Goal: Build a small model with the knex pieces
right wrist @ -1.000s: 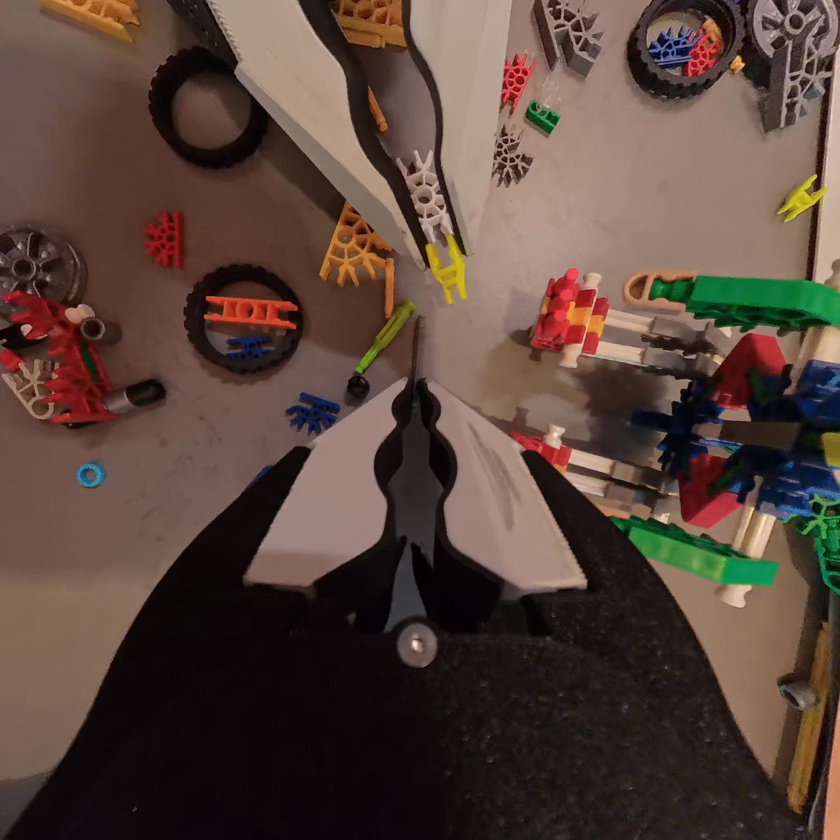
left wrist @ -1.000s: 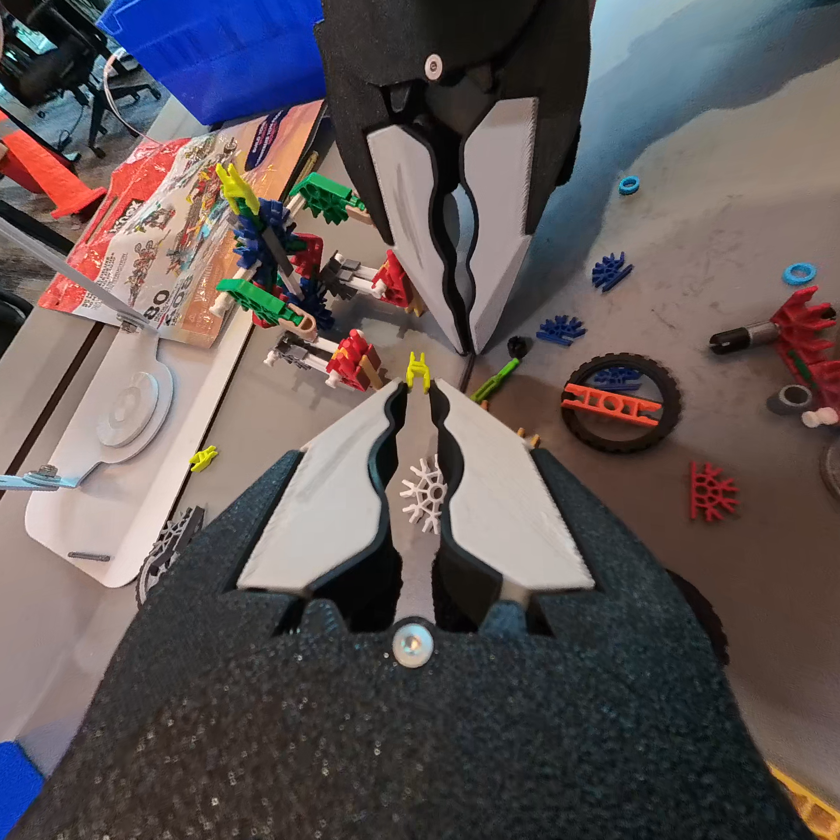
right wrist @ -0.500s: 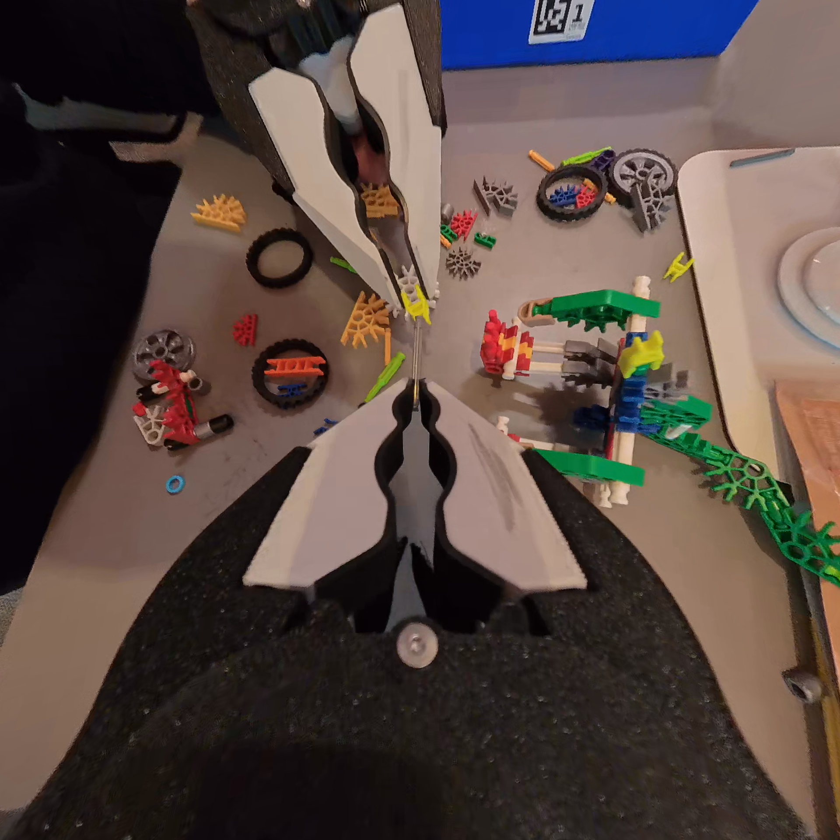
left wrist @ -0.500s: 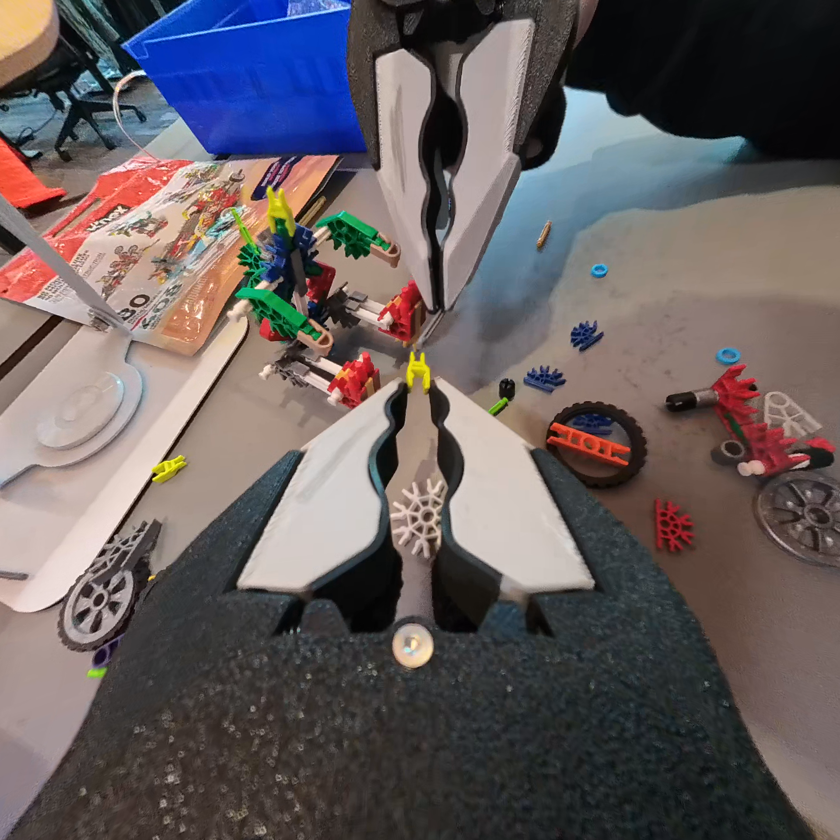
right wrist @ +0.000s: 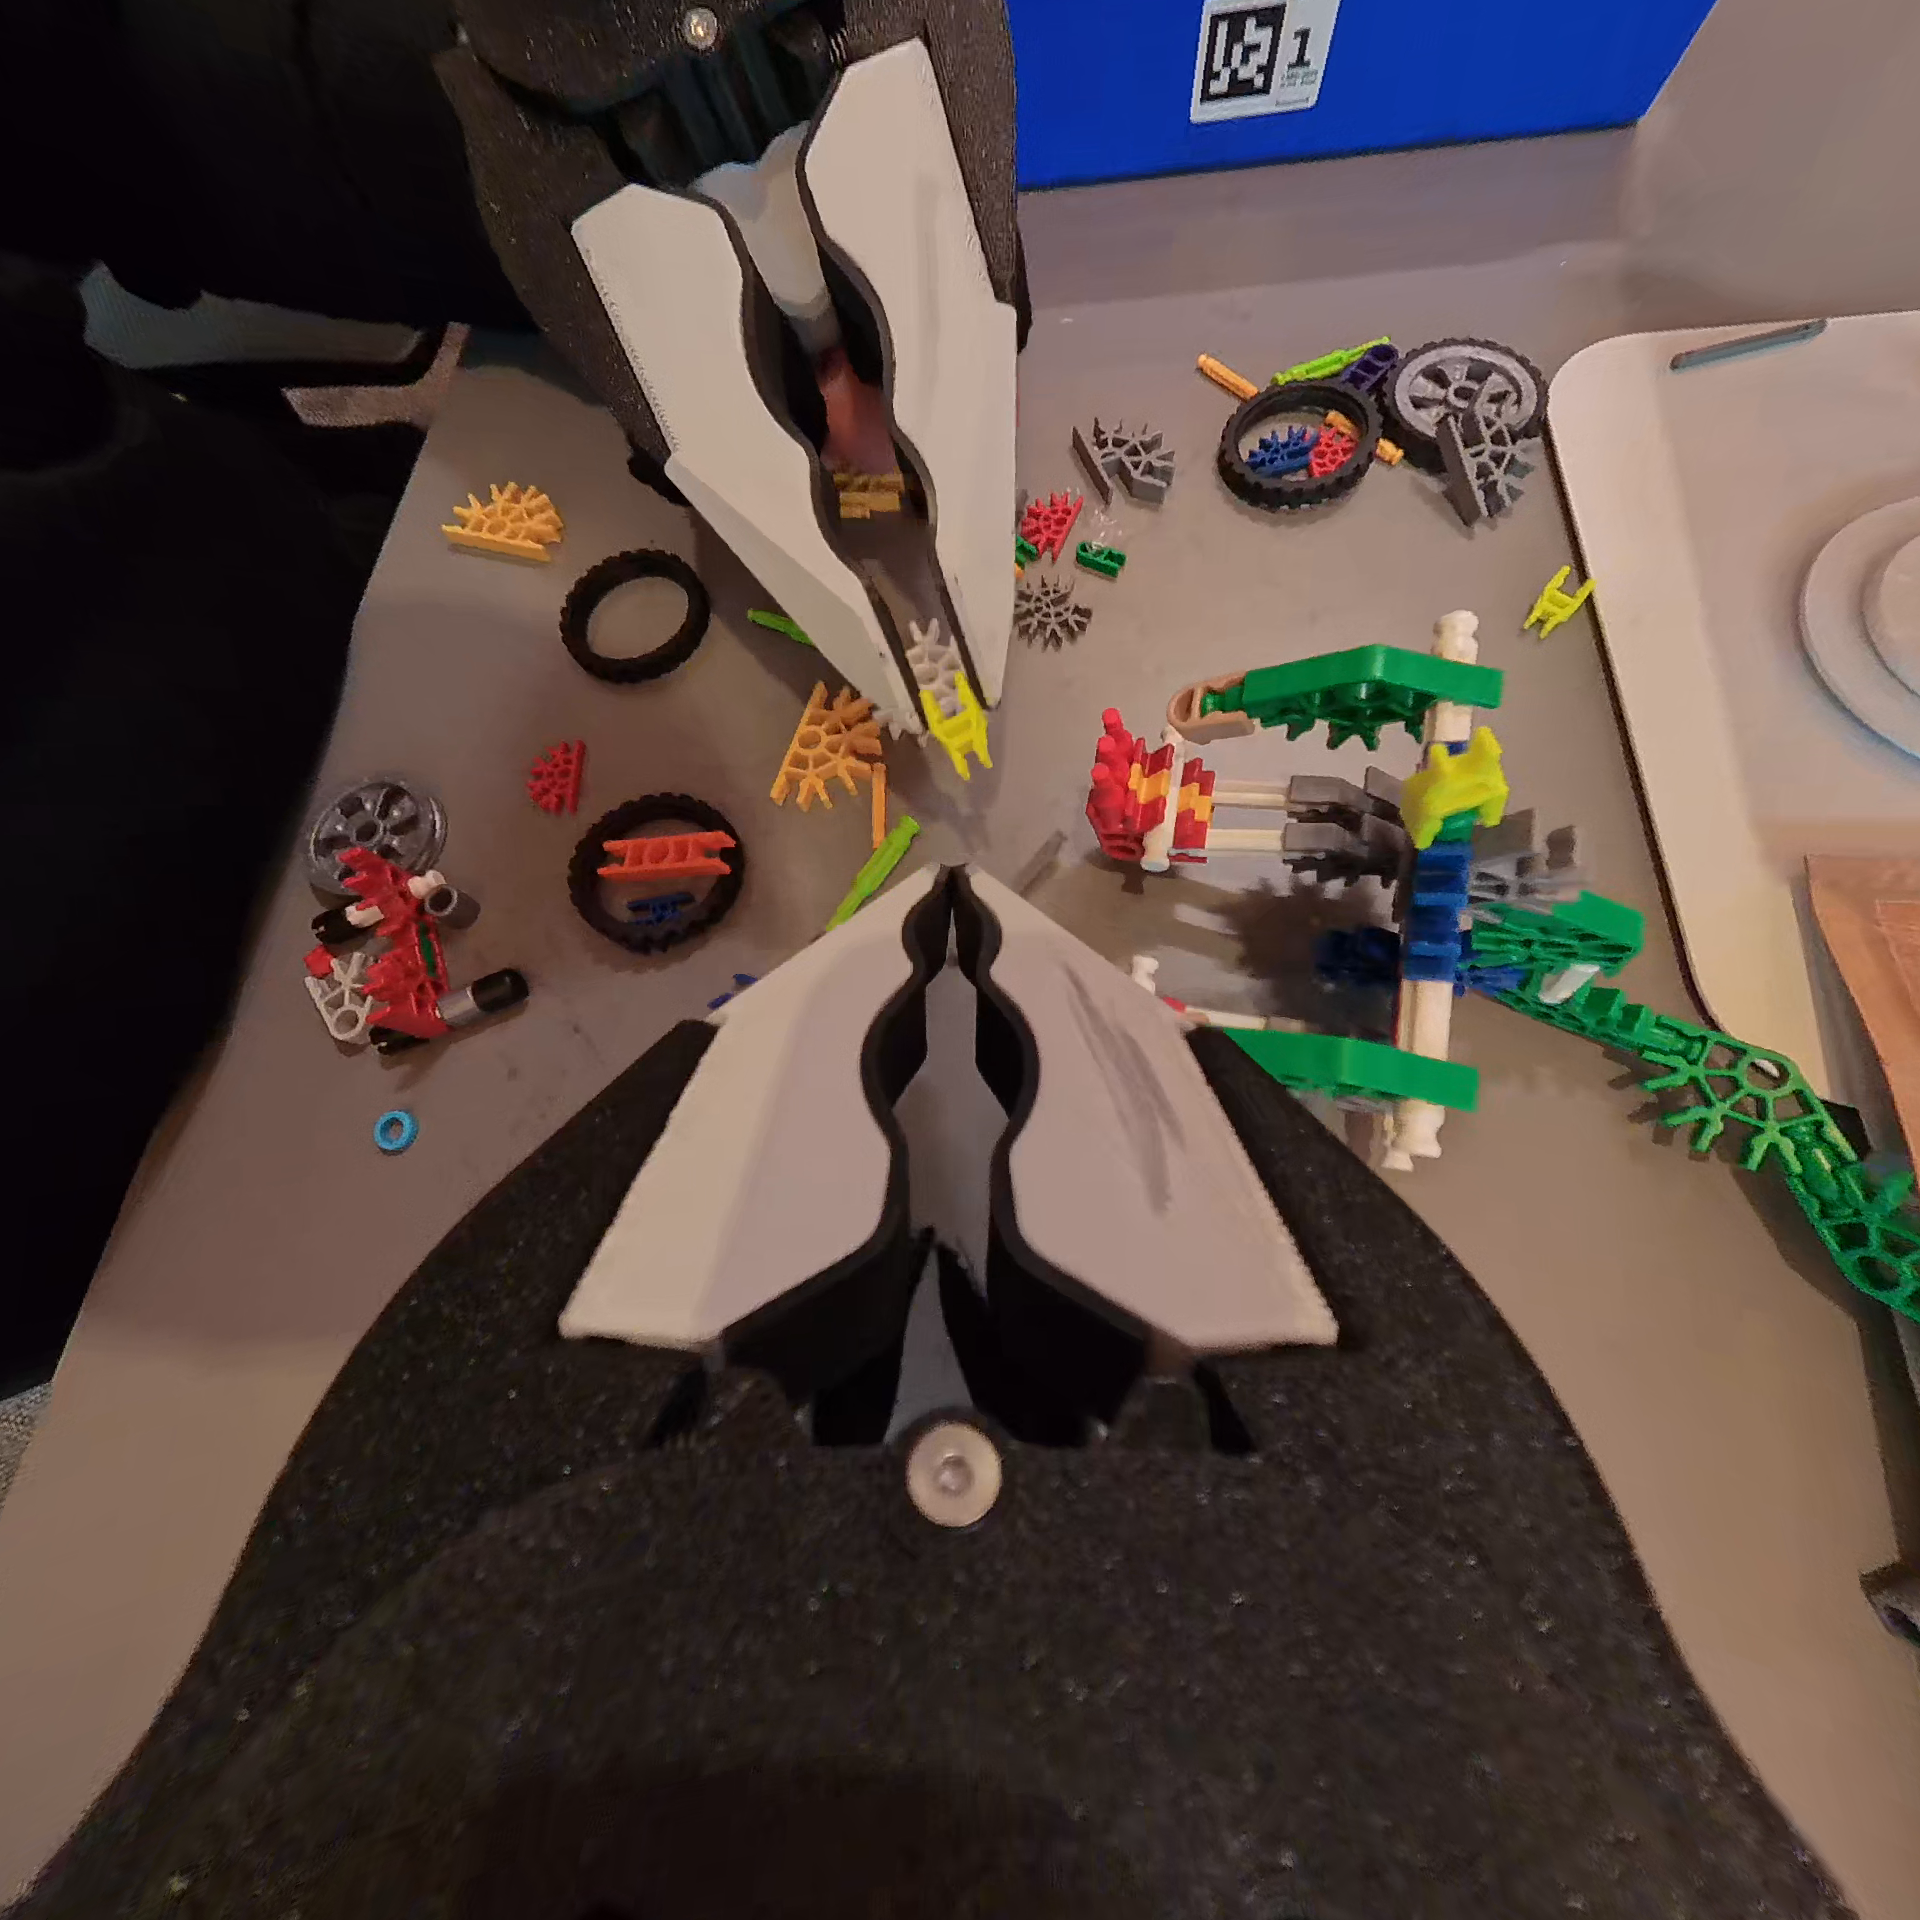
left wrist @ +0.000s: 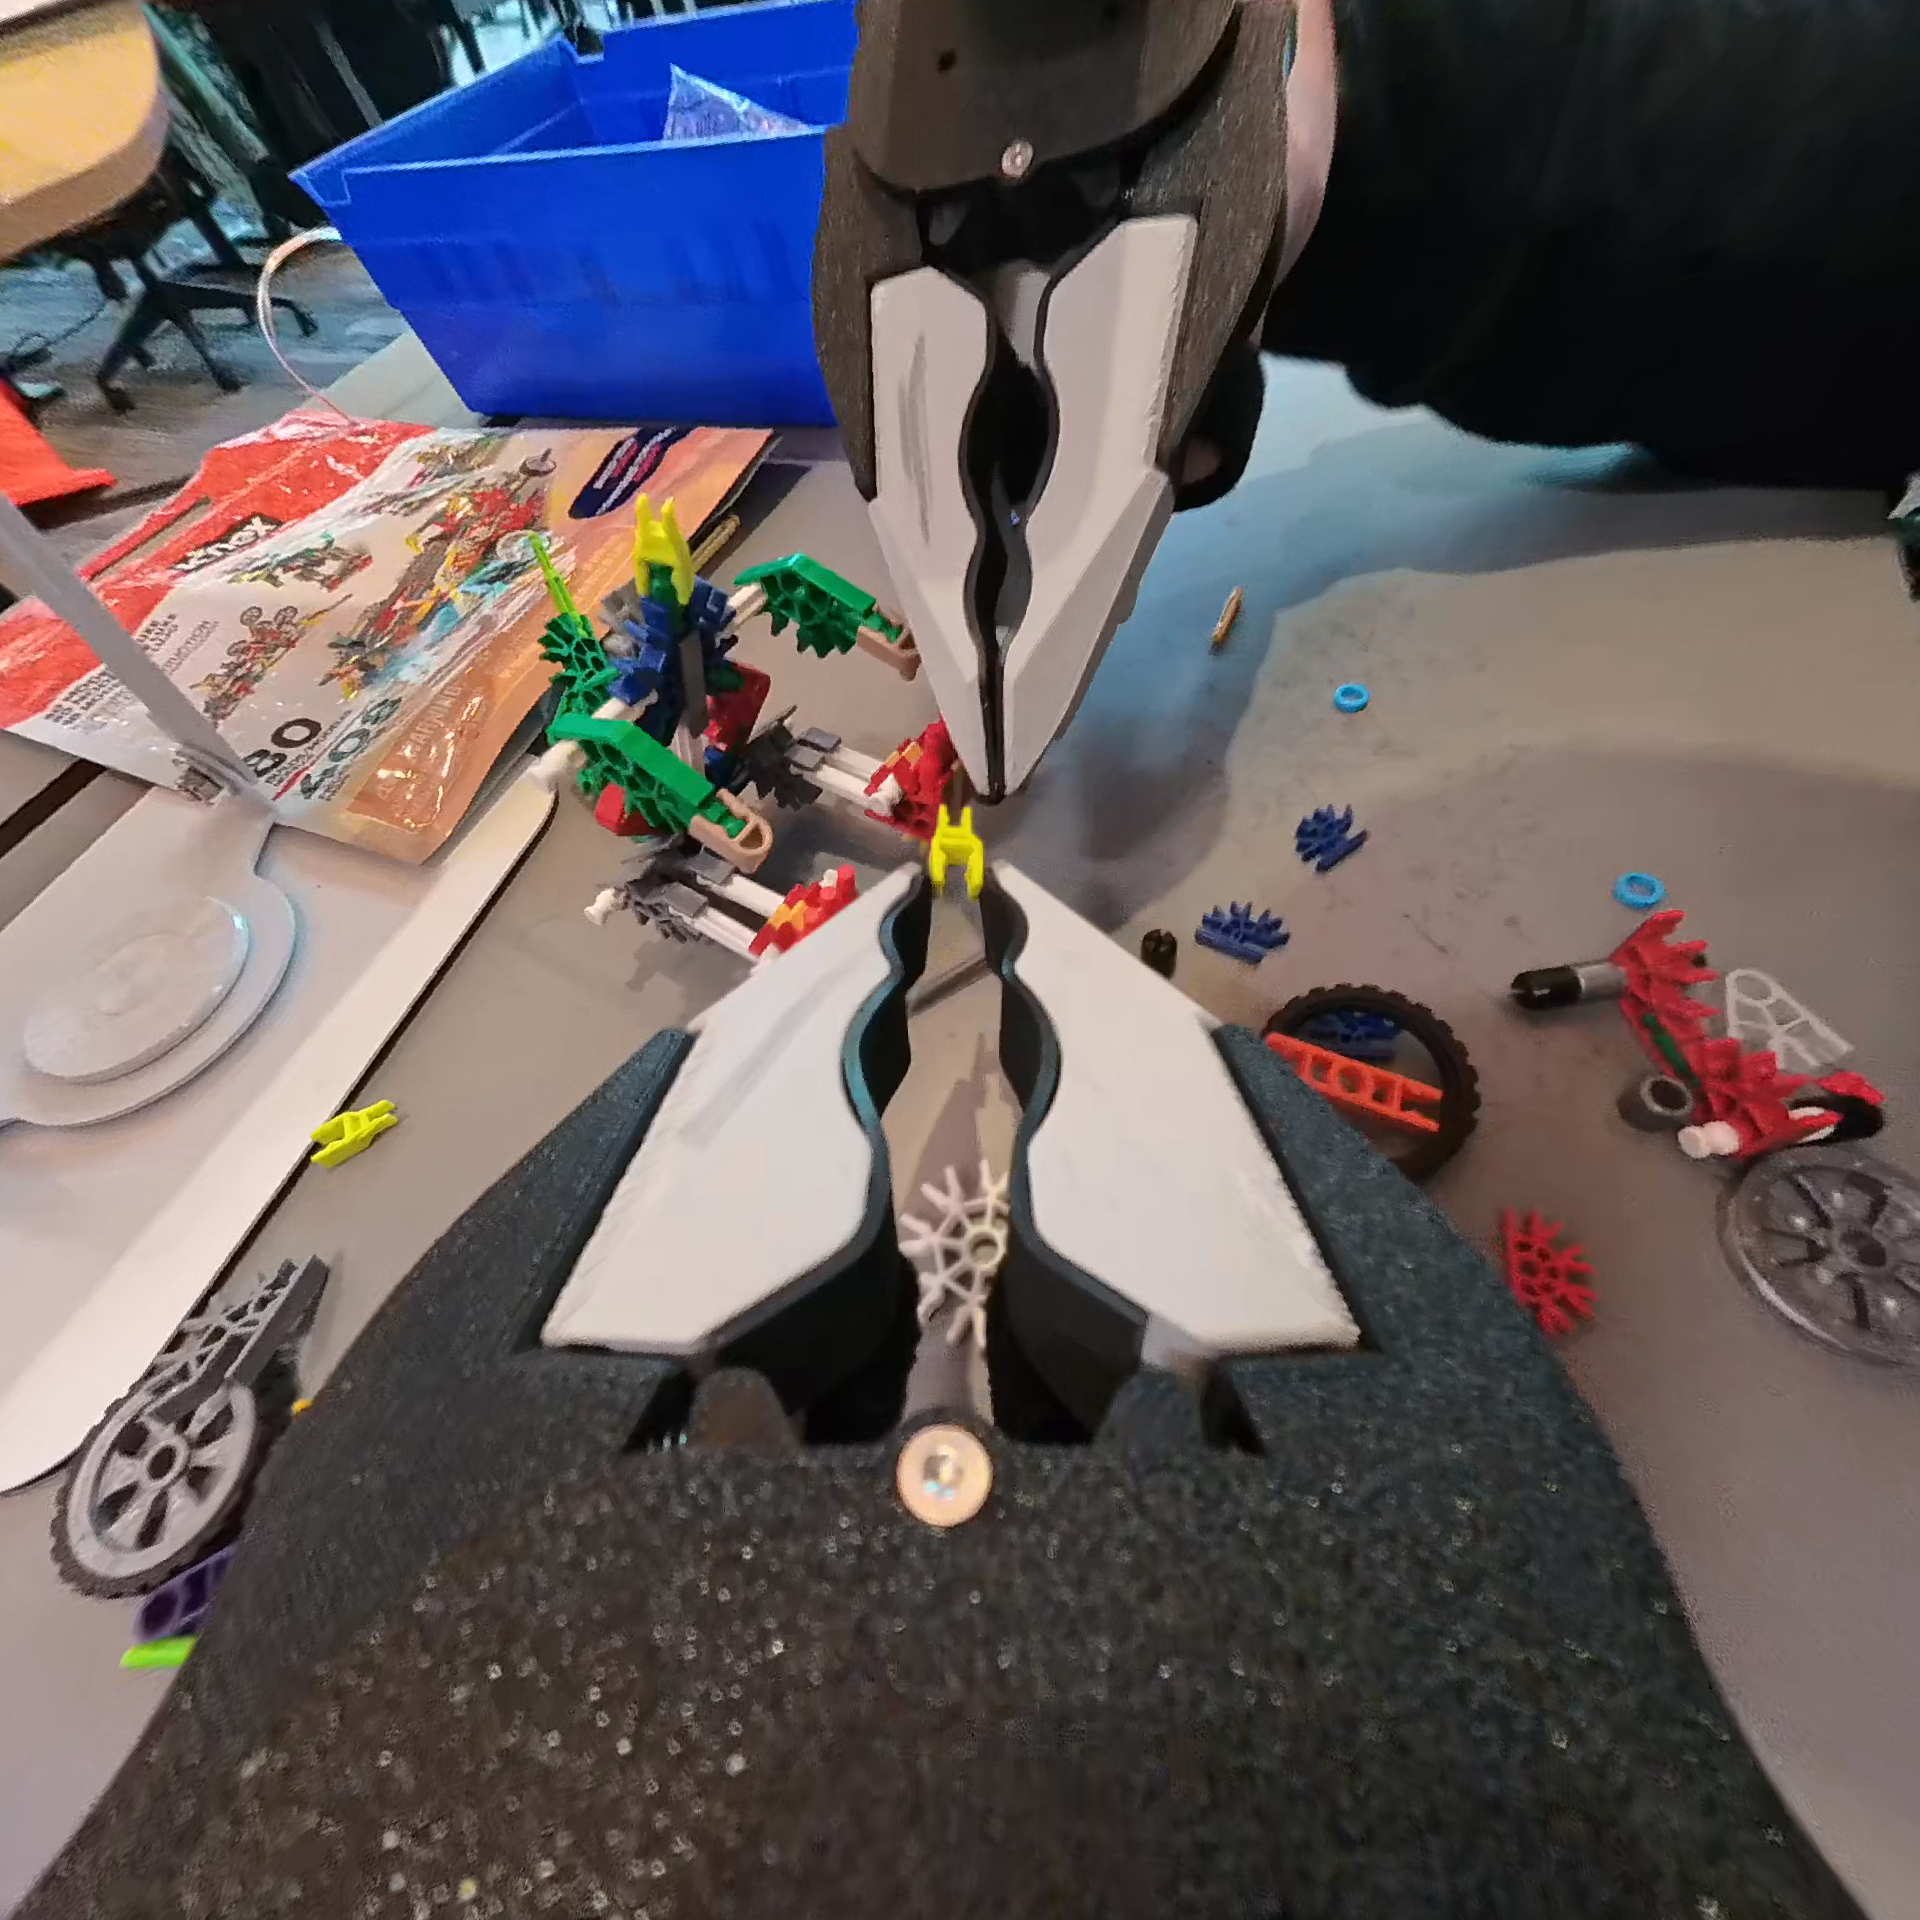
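My left tongs (left wrist: 954, 883) pinch a yellow clip (left wrist: 956, 852); my right tongs (right wrist: 951, 883), closed empty, point just beside it.

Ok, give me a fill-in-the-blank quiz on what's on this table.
The left claw grips a ___ clip at its tips.
Deeper between its fingers sits a ___ snowflake piece.
The bin behind is ___.
The orange piece lies inside a black ___.
Missing: yellow, white, blue, tyre.

Glossy plastic is seen in the yellow connector (left wrist: 954, 850) and blue bin (left wrist: 623, 260), rough black foam-like covering on the left gripper (left wrist: 951, 894), and a matt grey table (left wrist: 1558, 727).
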### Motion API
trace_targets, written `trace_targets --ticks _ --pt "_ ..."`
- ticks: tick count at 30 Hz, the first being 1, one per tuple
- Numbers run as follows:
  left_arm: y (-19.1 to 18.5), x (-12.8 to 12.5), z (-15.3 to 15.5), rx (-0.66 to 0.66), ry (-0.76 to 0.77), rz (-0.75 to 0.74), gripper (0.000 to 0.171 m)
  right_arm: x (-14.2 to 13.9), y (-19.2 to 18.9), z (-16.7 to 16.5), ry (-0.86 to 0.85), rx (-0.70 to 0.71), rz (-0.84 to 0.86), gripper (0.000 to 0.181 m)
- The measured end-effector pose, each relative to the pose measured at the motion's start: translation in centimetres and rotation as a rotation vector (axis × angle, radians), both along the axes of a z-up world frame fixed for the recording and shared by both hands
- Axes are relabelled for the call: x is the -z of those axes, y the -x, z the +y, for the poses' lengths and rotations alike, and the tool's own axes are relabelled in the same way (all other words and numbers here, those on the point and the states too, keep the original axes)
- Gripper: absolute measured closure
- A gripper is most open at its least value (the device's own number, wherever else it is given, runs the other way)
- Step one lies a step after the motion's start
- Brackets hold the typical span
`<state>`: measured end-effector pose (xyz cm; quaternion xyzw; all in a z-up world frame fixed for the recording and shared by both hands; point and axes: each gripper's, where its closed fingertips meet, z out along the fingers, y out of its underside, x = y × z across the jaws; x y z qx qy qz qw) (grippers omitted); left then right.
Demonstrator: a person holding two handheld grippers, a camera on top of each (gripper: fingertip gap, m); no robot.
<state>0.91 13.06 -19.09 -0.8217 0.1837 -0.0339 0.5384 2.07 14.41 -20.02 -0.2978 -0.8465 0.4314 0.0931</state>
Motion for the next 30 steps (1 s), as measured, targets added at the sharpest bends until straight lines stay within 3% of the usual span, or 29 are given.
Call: trace_targets --ticks 5,10,21,30 --pt "0.0 1.6 -0.4 0.022 0.082 0.065 0.164 1.9 -0.5 1.0 -0.146 0.014 -0.044 0.179" --pt "0.9 2.3 -0.7 -0.003 0.124 0.135 0.164 2.7 -0.1 -1.1 -0.178 0.000 -0.051 0.161" --pt "2.2 2.4 -1.5 -0.051 0.134 0.144 0.164 4.9 0.7 -1.6 -0.368 0.046 -0.059 0.171" --pt "1.9 2.7 -1.3 -0.038 0.144 0.129 0.164 5.1 0.8 -1.1 -0.345 0.051 -0.068 0.179"
